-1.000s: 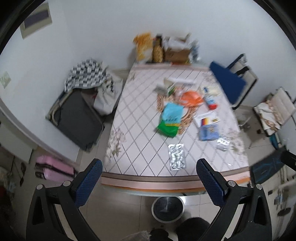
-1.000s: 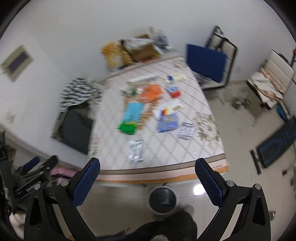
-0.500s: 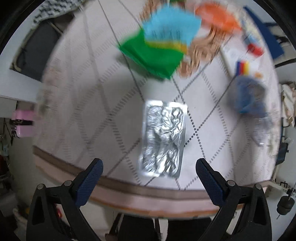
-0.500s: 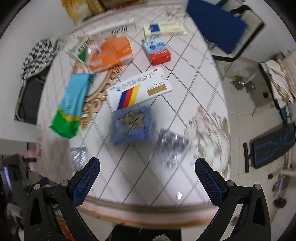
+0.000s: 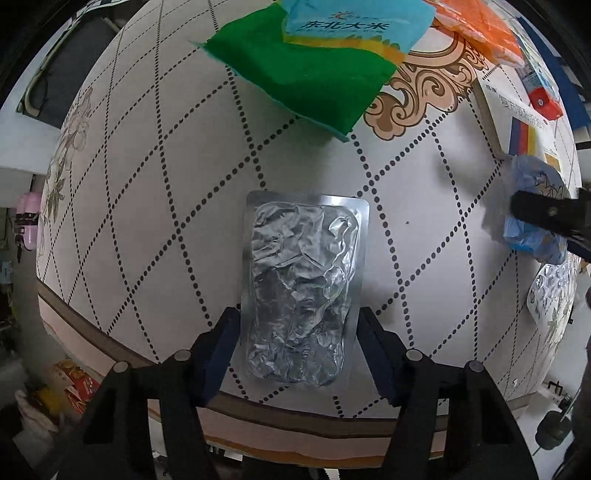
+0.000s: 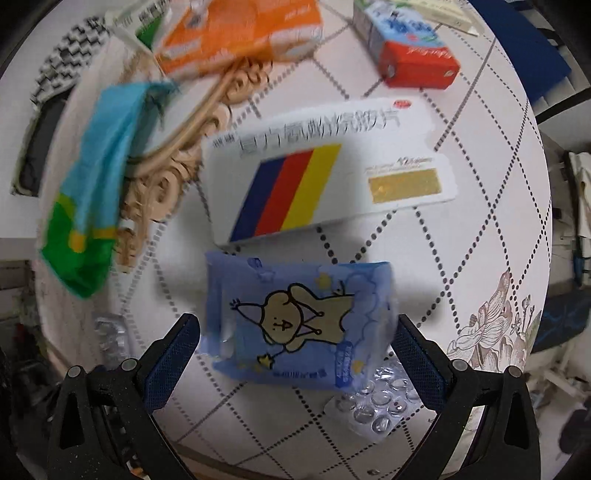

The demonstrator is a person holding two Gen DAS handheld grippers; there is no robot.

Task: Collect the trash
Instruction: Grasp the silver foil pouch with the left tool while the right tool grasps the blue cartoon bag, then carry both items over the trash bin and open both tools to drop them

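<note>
Left gripper (image 5: 297, 343) points straight down at the bench (image 5: 155, 206). Its fingers (image 5: 221, 343) have just been closing and now sit against both long edges of the silver foil pack (image 5: 303, 288), which lies flat near the bench's front edge; whether they already press it I cannot tell for certain, but contact shows on both sides. Beyond the pack lies a green and blue bag (image 5: 314, 62), well apart from it.

Right gripper (image 6: 297, 354) also points down. Its fingers (image 6: 173, 354) have just begun closing and stand wide on either side of the blue tissue pack (image 6: 299, 321), with a narrow gap visible at each side; nothing is held. The tissue pack rests on the bench, overlapping a blister sheet (image 6: 376, 406) at its near right corner. Just behind it lies a white medicine box (image 6: 325, 177) with blue, red and yellow stripes. An orange packet (image 6: 240, 33) and a red and blue carton (image 6: 410, 48) lie further back. This view is slightly blurred.
</note>
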